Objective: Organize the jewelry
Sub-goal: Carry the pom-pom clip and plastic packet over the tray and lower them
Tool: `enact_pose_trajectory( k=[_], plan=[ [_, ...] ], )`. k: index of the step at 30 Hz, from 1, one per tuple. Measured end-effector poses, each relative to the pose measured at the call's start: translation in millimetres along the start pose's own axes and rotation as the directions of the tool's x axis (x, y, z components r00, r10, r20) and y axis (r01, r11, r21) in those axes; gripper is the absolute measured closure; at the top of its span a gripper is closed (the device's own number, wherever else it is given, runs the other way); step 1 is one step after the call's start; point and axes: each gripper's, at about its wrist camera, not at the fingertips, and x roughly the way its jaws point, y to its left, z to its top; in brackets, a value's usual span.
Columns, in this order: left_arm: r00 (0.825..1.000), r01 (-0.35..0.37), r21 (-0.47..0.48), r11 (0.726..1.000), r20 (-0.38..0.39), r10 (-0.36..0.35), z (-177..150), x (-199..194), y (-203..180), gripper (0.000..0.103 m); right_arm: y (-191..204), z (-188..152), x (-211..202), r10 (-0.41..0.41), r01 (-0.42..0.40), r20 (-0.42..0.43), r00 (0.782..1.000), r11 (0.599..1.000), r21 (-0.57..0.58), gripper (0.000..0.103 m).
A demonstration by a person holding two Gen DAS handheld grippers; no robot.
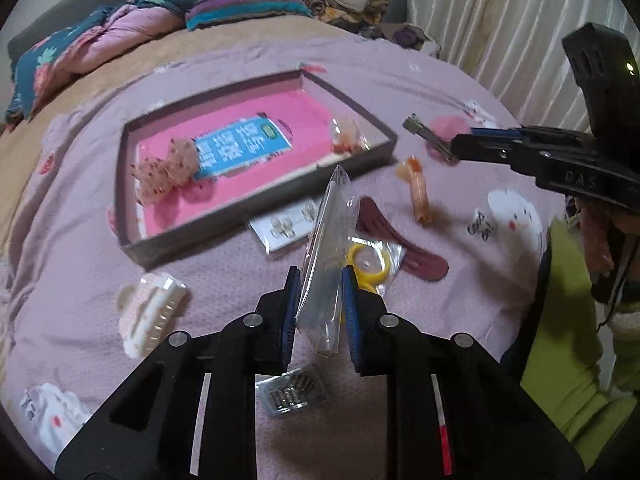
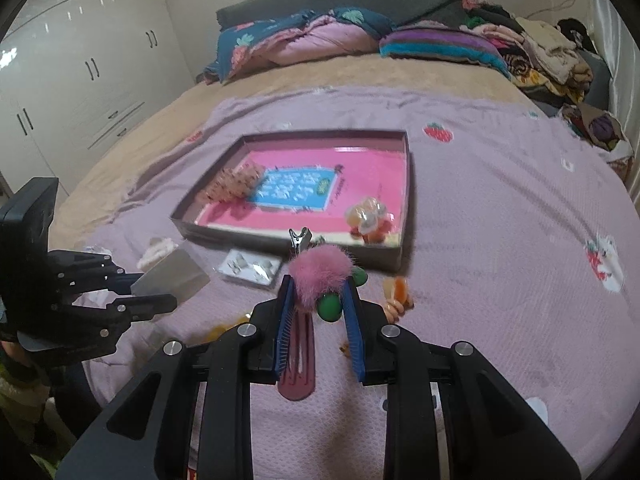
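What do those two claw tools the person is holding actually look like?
Both are black plastic. The left gripper and right gripper have two flat fingers with ridged blue pads, silver round bolts at the joints, and white stripes on the body, one ending in red. "DAS" lettering is embossed on the right one's side. The person wears a lime-green sleeve.

- The clear bag (image 1: 326, 248) in the left tool (image 1: 320, 296) shows nothing readable inside; it covers part of the yellow ring packet (image 1: 370, 266) behind it.
- The blue label (image 1: 242, 146) in the tray (image 1: 256, 200) is too blurred to read.
- The right tool (image 2: 320, 296) hides the lower half of the pink pom-pom clip (image 2: 318, 270) and part of the maroon clip (image 2: 298, 364).
- The small packet (image 1: 292, 394) by the left tool holds tiny unidentifiable pieces.
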Motion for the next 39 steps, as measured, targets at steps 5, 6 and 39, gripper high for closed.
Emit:
enact_pose_trajectory(
  k=[5,6,39],
  plan=[
    [0.999,-0.033,-0.042,0.999,0.033,0.035,18,-14,10,0.089,5,17,-15,0.016,-0.015,0.041,0.999,1.0,-0.016,0.08],
    [0.999,-0.03,-0.059,0.998,0.04,0.033,22,-17,14,0.089,6,21,-17,0.015,-0.014,0.048,0.999,1.0,-0.021,0.08],
    [0.993,-0.108,-0.228,0.968,0.028,0.117,106,24,76,0.089,-24,127,21,0.039,-0.039,0.123,0.992,0.999,-0.001,0.08]
  ],
)
